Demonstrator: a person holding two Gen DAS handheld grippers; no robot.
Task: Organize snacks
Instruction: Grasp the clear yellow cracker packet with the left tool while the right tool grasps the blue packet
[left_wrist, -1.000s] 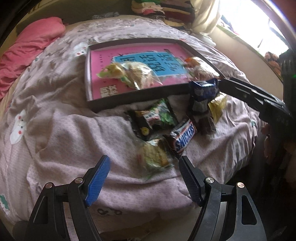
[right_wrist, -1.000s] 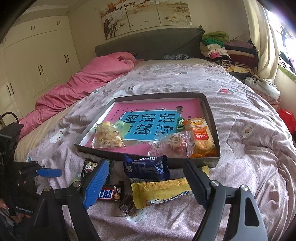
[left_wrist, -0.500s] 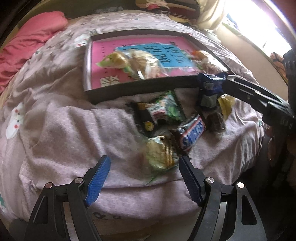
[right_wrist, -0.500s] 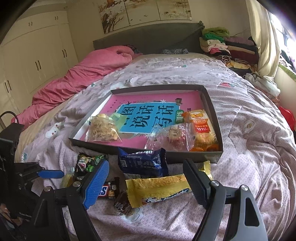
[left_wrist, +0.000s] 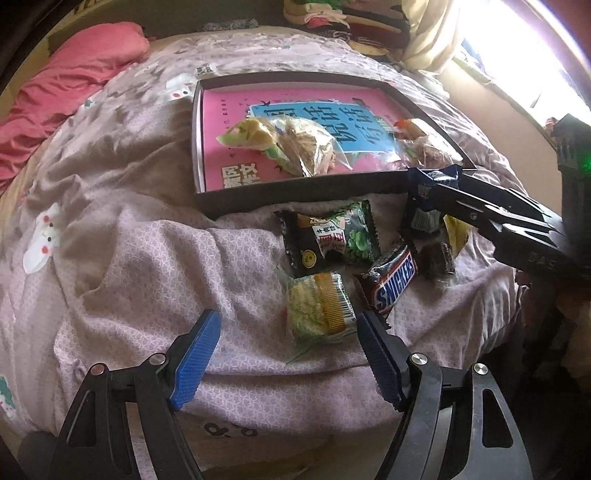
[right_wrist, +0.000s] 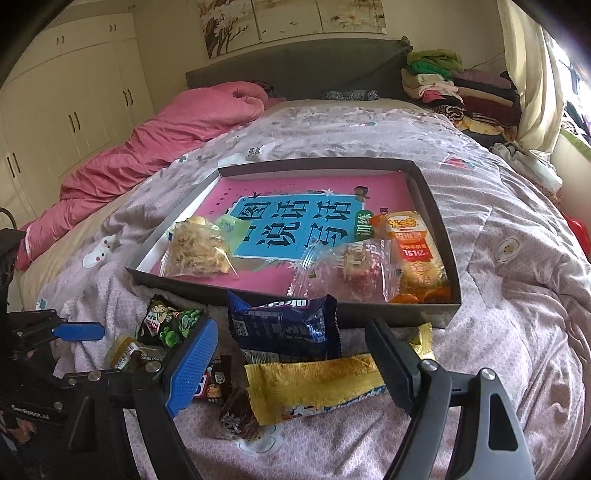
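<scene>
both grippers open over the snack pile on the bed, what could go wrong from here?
1. The left gripper frames the clear-wrapped cake, but the Snickers bar sits by one finger and may get pinched too.
2. The duvet is soft and wrinkled; closing low could grab fabric.

One tray (right_wrist: 439, 221) — nine snacks (right_wrist: 282, 328)

Blue snack packet (right_wrist: 283, 328) between spread right hand-held gripper (right_wrist: 291, 354) fingers
</scene>
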